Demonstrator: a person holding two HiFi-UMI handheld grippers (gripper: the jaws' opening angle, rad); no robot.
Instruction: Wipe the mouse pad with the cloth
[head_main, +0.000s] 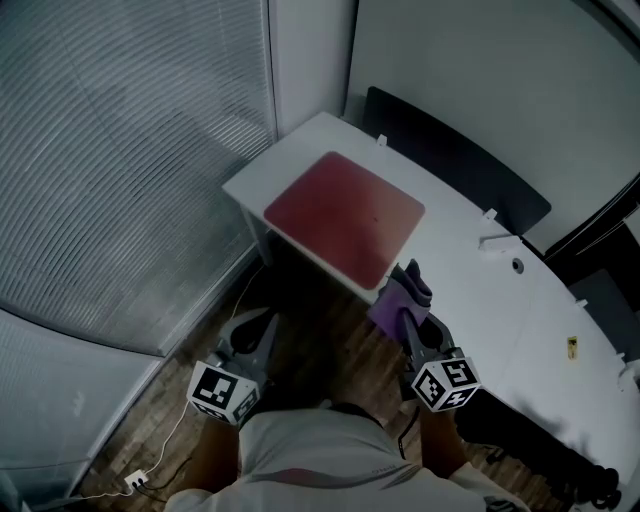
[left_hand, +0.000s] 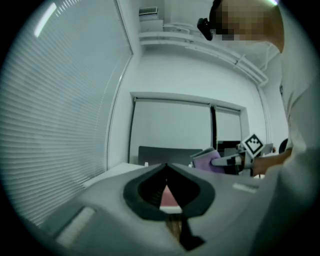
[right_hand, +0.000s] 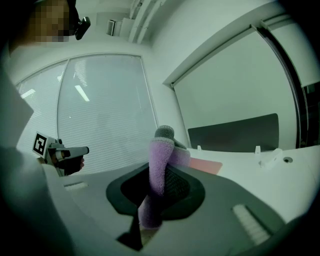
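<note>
A red mouse pad (head_main: 343, 215) lies flat near the left corner of the white desk (head_main: 470, 290). My right gripper (head_main: 413, 283) hovers at the desk's front edge, just short of the pad, shut on a purple cloth (head_main: 392, 306) that hangs from its jaws. The right gripper view shows the cloth (right_hand: 160, 170) standing up between the jaws, with the pad (right_hand: 205, 165) beyond. My left gripper (head_main: 248, 340) is low and left of the desk, above the floor, jaws together and empty. The left gripper view shows a sliver of the pad (left_hand: 169, 199) and the cloth (left_hand: 206, 161).
A dark partition panel (head_main: 450, 155) runs behind the desk. Window blinds (head_main: 120, 150) fill the left side. A white bracket (head_main: 497, 240) and a small yellow item (head_main: 572, 346) sit on the desk to the right. A cable and plug (head_main: 135, 480) lie on the wooden floor.
</note>
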